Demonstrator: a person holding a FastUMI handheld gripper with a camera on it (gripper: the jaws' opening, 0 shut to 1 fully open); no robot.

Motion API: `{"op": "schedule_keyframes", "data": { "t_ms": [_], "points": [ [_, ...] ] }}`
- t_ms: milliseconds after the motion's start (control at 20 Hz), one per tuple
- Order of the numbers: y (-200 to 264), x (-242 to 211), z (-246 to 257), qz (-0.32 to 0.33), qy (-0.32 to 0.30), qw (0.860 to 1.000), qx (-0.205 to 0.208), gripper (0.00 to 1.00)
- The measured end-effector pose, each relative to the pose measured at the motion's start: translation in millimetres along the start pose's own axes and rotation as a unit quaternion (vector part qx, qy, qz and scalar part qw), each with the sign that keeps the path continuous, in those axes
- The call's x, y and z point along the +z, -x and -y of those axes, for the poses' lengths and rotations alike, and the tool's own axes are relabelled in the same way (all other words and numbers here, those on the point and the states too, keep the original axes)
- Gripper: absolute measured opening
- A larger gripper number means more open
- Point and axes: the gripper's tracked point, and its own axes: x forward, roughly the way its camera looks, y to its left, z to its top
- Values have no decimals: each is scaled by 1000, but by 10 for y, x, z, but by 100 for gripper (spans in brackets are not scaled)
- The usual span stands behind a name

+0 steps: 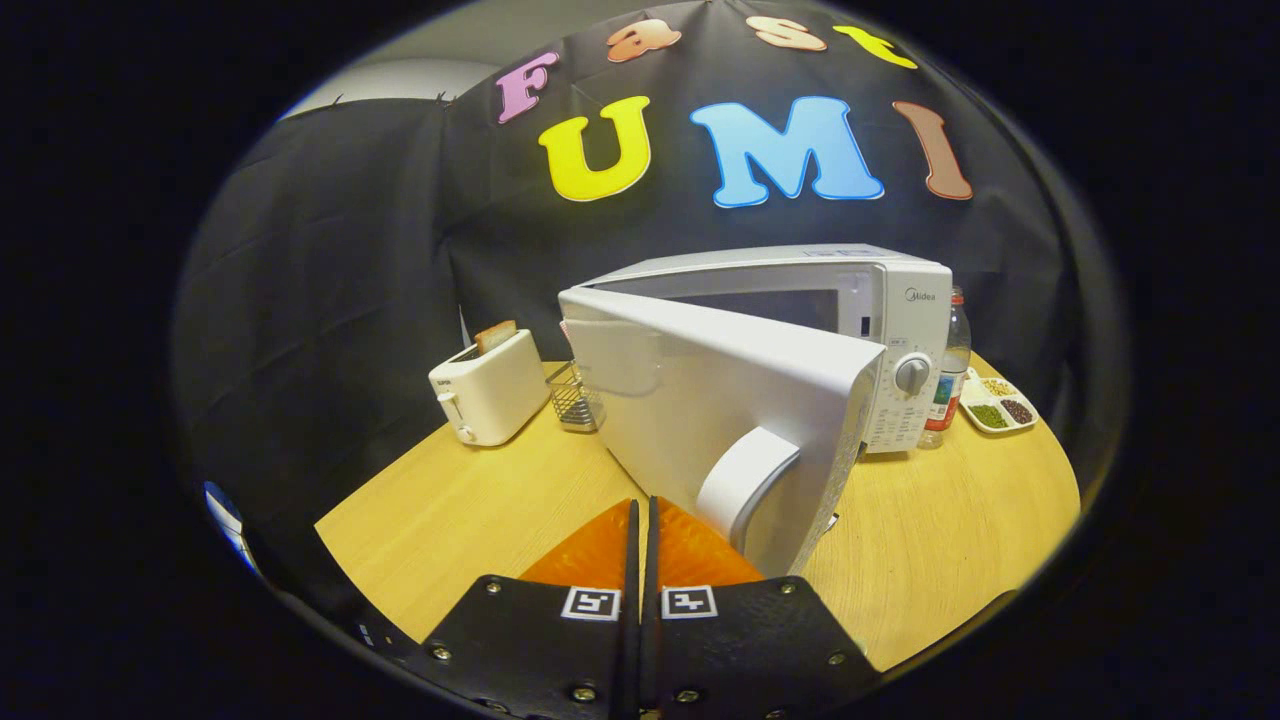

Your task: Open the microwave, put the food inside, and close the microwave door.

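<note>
A white microwave (900, 300) stands on the wooden table (470, 510), its dial panel on the right. Its door (690, 400) hangs partly open, hinged on the left, with the free edge swung out toward me. The curved white door handle (745, 480) sits just ahead of my fingers, a little to their right. My gripper (640, 505) is shut, its fingers pressed together with nothing held, tips close to the lower edge of the door. Part of the cavity (770, 305) shows above the door; I cannot make out what is in it.
A white toaster (490, 390) with a slice of bread in it stands to the left of the microwave. A small wire basket (575, 395) sits between them. Right of the microwave are a bottle (950, 370) and a divided dish of beans (1000, 405).
</note>
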Motion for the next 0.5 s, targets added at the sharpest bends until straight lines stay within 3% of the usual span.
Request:
{"op": "schedule_keyframes", "data": {
  "t_ms": [500],
  "points": [
    [-315,301,671,17,-9,999,-48,1]
  ]
}}
